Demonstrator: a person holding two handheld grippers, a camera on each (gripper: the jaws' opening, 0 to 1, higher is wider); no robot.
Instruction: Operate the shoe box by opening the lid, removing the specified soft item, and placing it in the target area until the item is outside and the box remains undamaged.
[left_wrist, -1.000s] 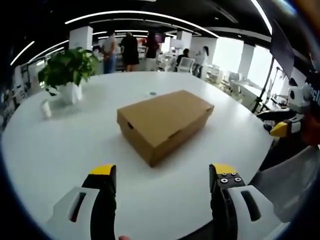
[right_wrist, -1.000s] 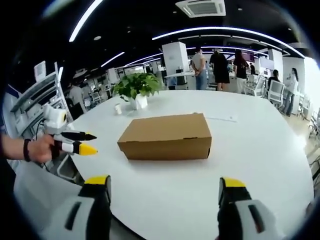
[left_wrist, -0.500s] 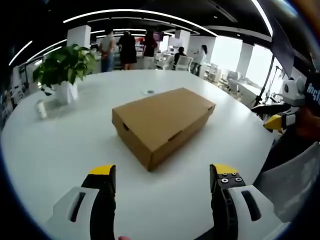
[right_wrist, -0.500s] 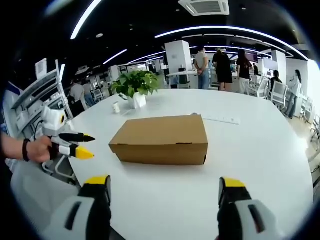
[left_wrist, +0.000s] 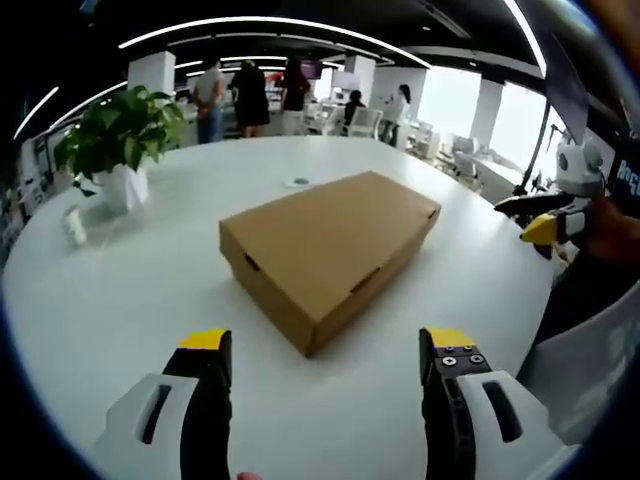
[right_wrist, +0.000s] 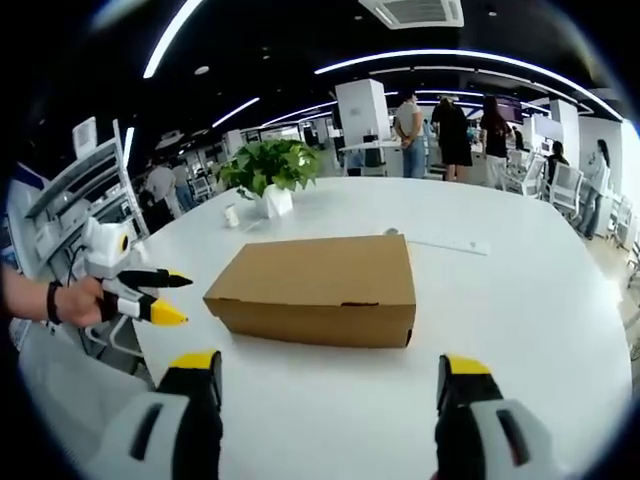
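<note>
A green potted plant in a white pot (left_wrist: 115, 150) stands near the far left edge of the round white bench (left_wrist: 120, 290). The closed brown cardboard shoe box (left_wrist: 325, 245) lies near the middle of the bench, its lid down. The left gripper (left_wrist: 325, 350) hangs over the near edge, jaws wide and holding nothing. The right gripper (right_wrist: 328, 378) hovers at the bench's near edge, likewise wide and unladen, facing the box's long side.
</note>
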